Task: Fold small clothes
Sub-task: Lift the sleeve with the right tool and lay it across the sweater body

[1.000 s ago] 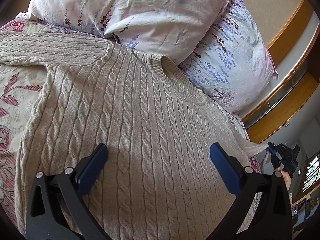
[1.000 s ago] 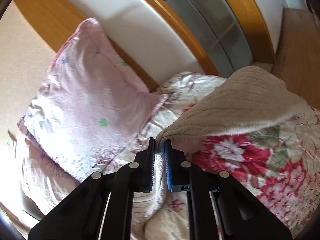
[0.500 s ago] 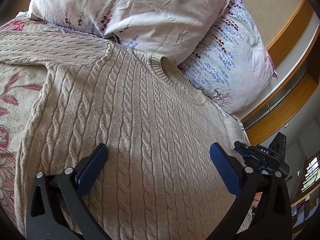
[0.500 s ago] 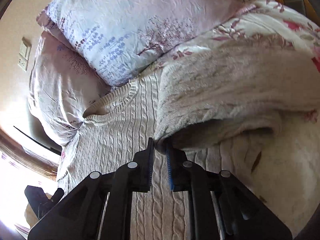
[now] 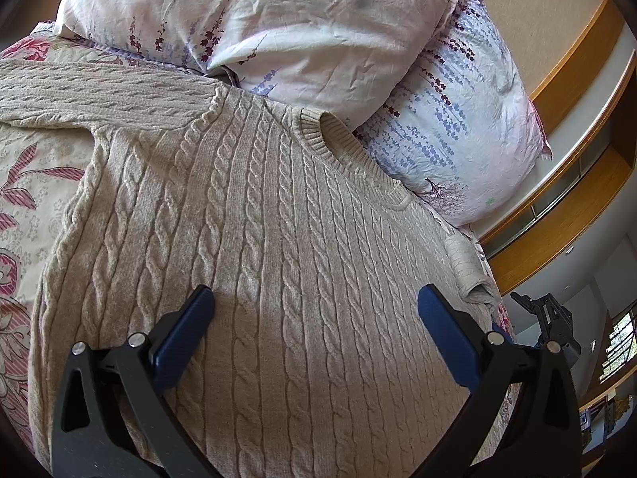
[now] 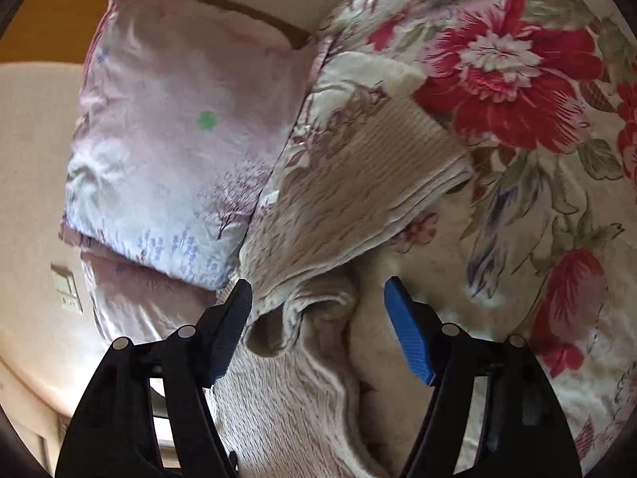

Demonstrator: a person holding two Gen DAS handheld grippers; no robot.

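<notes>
A beige cable-knit sweater lies flat on a floral bedspread, its collar toward the pillows. My left gripper hovers open over its chest, with nothing between the fingers. In the right wrist view, the sweater's right sleeve lies bunched and folded in toward the body. My right gripper stands over the sleeve's folded edge. Its jaws are opening, and the knit lies loose between them, untouched by the pads. In the left wrist view the right gripper shows at the bed's far right edge.
Two floral pillows lean at the head of the bed, one more beside the sleeve. A wooden headboard shelf runs behind them. The red-flowered bedspread spreads right of the sleeve.
My right gripper carried the sleeve end inward over the sweater, dropped lower, rolled and opened, and the sleeve now lies loose. The left gripper kept still.
</notes>
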